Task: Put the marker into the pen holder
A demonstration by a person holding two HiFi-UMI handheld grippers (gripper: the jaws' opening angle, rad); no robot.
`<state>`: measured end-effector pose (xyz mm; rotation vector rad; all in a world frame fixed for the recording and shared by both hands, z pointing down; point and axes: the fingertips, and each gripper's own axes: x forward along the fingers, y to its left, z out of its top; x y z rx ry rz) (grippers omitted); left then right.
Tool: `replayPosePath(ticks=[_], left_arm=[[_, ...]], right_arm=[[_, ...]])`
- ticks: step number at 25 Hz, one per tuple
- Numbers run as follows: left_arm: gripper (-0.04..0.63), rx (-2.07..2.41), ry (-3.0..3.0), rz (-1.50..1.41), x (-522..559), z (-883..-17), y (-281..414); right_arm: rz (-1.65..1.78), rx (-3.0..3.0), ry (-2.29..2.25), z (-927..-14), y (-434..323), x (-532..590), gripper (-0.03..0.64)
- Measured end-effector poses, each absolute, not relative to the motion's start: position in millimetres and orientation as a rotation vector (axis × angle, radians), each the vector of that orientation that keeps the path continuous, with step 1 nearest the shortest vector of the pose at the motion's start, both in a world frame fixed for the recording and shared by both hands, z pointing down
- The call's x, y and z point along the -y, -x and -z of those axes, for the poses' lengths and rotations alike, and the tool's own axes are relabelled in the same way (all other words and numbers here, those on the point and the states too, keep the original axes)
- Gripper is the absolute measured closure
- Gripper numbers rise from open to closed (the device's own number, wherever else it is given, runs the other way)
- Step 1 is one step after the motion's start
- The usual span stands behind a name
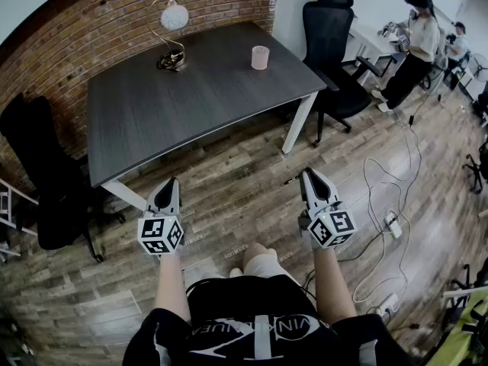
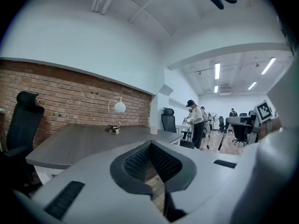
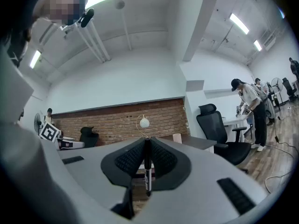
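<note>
Here we are, standing back from the dark grey wooden desk [image 1: 191, 97], with both tools held out low over the plank floor [image 1: 244, 204]. The right tongs [image 3: 147, 143] are pinching a slim black marker with a white label [image 3: 148, 169]. In the right gripper view it runs straight down the middle of the ribbed pads, top end level with the tips and lower end poking out below. Gripped along its length like that, it looks ready to go end-first into a narrow opening rather than be laid flat. The left tongs [image 2: 150, 146] are pressed together with nothing between them. My guess is that they are spare for now, on hand in case the cup needs steadying.

And the target? The pale pink cup-shaped pen holder [image 1: 260, 57] stands upright on the far right part of the desk. It is well apart from both tools, with bare desk all round it, so there is an easy approach from above. A lamp with a white globe and a curled brass stand [image 1: 172, 33] sits at the far side to the left, clear of that path. A black office chair [image 1: 332, 44] stands just beyond the desk's far right corner.

So the marker is in hand and the carrying is all to come: step in, reach over the desk's near right side, and line the marker up above the rim.
</note>
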<state>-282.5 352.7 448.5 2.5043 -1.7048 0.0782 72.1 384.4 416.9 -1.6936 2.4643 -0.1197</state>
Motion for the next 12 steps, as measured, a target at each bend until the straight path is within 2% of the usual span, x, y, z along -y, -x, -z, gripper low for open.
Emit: replayPosePath(ticks=[12], left_arm=[[0.583,1.676,-2.513,-0.103,-311.5,-456.0,283.8]], right_arm=[[0.155,-2.461,1.706,-427.7,-72.9,-345.2,0.569]])
